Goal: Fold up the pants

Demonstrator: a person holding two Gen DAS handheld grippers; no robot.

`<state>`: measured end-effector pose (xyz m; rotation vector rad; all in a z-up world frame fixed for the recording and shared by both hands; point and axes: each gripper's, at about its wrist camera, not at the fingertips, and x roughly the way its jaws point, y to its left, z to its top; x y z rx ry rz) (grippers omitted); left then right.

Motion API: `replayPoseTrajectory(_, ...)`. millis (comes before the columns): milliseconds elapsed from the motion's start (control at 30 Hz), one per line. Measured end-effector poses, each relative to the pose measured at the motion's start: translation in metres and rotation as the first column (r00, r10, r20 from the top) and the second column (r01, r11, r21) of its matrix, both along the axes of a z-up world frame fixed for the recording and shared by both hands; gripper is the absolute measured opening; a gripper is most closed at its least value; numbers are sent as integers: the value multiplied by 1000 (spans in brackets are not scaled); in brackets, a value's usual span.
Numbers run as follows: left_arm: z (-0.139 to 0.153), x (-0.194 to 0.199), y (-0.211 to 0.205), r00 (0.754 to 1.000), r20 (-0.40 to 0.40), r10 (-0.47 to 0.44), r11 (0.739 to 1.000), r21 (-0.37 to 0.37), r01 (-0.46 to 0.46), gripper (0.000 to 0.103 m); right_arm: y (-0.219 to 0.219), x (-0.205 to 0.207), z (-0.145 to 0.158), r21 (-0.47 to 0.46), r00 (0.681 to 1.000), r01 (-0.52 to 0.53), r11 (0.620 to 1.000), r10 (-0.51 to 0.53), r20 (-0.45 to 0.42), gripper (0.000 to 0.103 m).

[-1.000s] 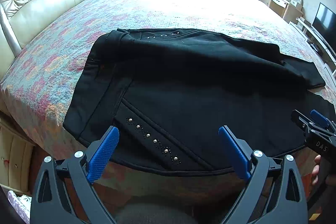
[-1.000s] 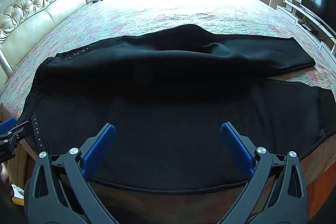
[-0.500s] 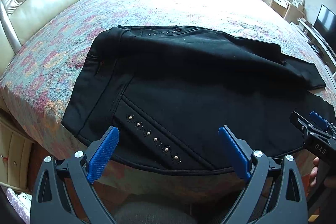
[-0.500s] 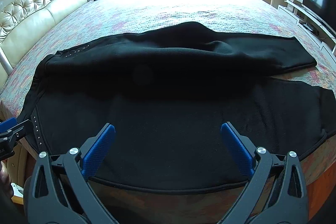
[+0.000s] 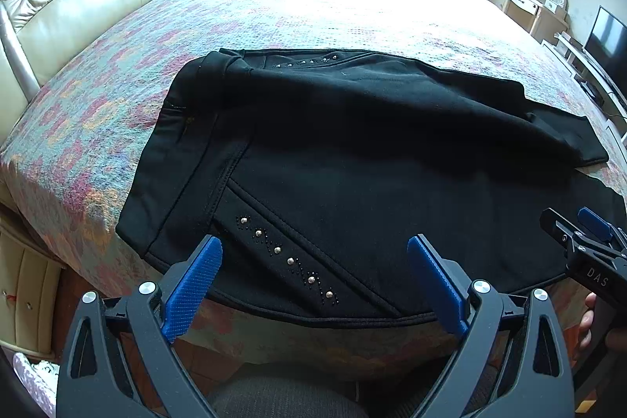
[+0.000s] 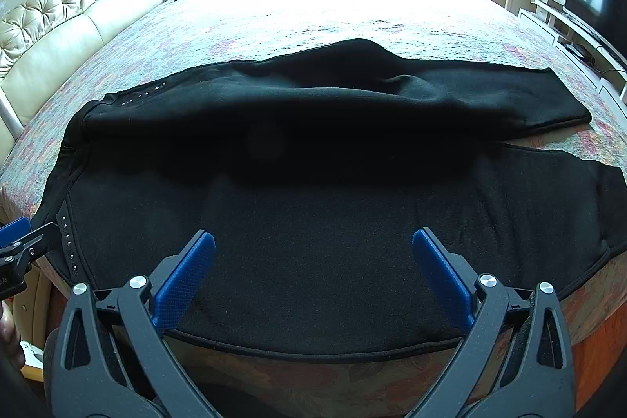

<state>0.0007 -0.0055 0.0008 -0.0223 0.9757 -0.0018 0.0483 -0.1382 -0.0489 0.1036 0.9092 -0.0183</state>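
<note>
You are looking at black pants [image 5: 352,159] lying spread across the near edge of the bed [image 5: 313,10], waistband to your left and legs running off to your right. One leg is lying folded over the other, its cuff [image 6: 564,112] resting flat, while a studded pocket seam [image 5: 286,257] is facing up.

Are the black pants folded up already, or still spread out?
Spread out. The pants lie flat across the bed with both legs side by side and their ends apart. Neither leg is laid over the other.
</note>
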Motion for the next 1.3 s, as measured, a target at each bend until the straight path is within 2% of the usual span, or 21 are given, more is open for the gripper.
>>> replayPoseTrajectory(1300, -4, 0, -1, 1000, -20, -15, 1000, -4, 15, 94, 7, 2, -4, 24, 999, -27, 999, 27, -23, 101)
